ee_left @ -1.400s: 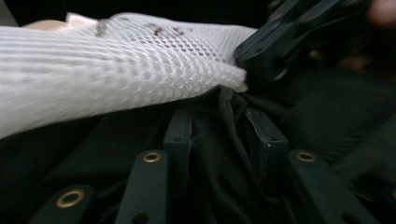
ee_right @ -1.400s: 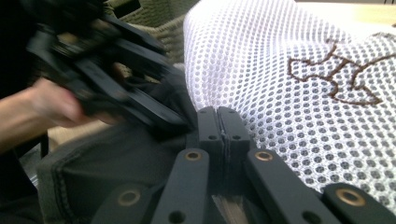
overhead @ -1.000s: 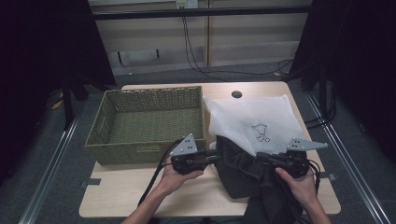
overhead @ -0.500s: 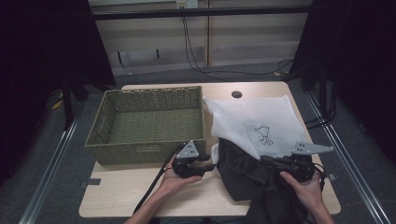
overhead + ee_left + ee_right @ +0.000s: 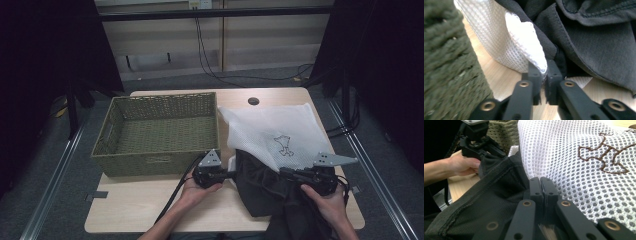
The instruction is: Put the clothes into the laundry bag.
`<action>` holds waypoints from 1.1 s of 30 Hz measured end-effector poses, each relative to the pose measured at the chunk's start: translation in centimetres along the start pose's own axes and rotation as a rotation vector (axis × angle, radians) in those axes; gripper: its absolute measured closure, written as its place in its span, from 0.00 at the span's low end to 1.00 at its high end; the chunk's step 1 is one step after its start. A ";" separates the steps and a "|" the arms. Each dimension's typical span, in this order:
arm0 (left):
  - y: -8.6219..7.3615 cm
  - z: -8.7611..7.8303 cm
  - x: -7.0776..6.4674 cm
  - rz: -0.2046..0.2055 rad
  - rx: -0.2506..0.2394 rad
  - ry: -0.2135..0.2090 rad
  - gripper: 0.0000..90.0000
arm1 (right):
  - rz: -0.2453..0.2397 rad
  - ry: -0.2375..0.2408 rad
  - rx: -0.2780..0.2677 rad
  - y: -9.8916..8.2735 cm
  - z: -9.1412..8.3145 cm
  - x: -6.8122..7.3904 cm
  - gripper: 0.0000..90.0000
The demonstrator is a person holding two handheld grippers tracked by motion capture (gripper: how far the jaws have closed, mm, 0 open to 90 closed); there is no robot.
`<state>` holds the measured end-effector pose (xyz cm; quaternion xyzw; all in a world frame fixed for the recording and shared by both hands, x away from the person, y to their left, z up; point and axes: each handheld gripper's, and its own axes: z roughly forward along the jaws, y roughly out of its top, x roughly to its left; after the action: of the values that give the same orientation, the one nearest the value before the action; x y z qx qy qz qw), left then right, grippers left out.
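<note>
At a wooden table [image 5: 150, 210], I hold a gripper in each hand over a white mesh bag [image 5: 272, 131] and a dark garment [image 5: 265, 187]. My left gripper [image 5: 543, 75] has just been closing and now pinches the bag's white edge between its jaws, the fabric caught right at the tips. In the high view that left gripper [image 5: 231, 175] sits at the bag's near-left corner, just in front of the green basket [image 5: 157, 132], with its cable trailing back toward me.

My right gripper [image 5: 540, 185] has its jaws pressed together with barely a seam between them, at the line where the garment meets the mesh; I cannot tell whether any cloth is pinched there. From above, the right gripper [image 5: 287, 175] lies at the bag's near edge on the garment.

The bag lies flat on the right half of the table, beside the basket, its far corner near a round hole [image 5: 253, 101] in the tabletop. The garment is bunched at the bag's near end and spills off the table edge toward me.

The bag carries a brown stitched emblem [image 5: 609, 155]; it forms a figure, not letters, and I can read no writing or brand on it. A small plate [image 5: 157, 160] on the basket's front is too small to read.
</note>
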<state>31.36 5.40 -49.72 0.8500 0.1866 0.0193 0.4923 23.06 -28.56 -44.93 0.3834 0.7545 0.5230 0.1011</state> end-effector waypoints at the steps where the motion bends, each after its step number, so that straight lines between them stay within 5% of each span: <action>1: 0.0 0.0 0.0 0.000 0.000 0.000 0.97 | -0.001 -0.005 0.004 0.0 0.0 -0.1 0.99; 7: 0.4 -1.5 -1.4 0.040 -0.023 -0.031 0.97 | -0.013 -0.043 0.012 0.3 0.4 -0.4 0.99; 15: -2.4 -2.5 -3.1 0.088 0.024 -0.068 0.96 | -0.032 -0.068 0.044 0.2 2.0 -0.6 0.99; 19: -2.0 -2.9 -2.6 0.070 -0.011 -0.073 0.77 | -0.036 -0.064 0.038 0.3 1.9 -0.5 0.99; 23: -1.1 -3.0 -1.7 0.034 -0.056 -0.059 0.69 | -0.036 -0.051 0.030 0.5 1.7 -0.3 0.98; 27: -0.9 -2.4 -1.0 0.012 -0.057 -0.056 0.84 | -0.053 -0.053 0.022 0.8 1.5 0.1 0.94; 28: -0.9 -2.3 -0.8 0.000 -0.055 -0.060 0.93 | -0.062 -0.056 0.011 1.1 1.3 0.5 0.85; 33: -0.9 -2.4 -1.1 0.011 -0.055 -0.062 0.95 | -0.095 -0.063 -0.019 2.0 0.9 1.7 0.65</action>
<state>29.52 7.43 -49.02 0.8374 0.1662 0.0007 0.5208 23.36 -26.46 -43.16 0.3626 0.7631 0.5125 0.1533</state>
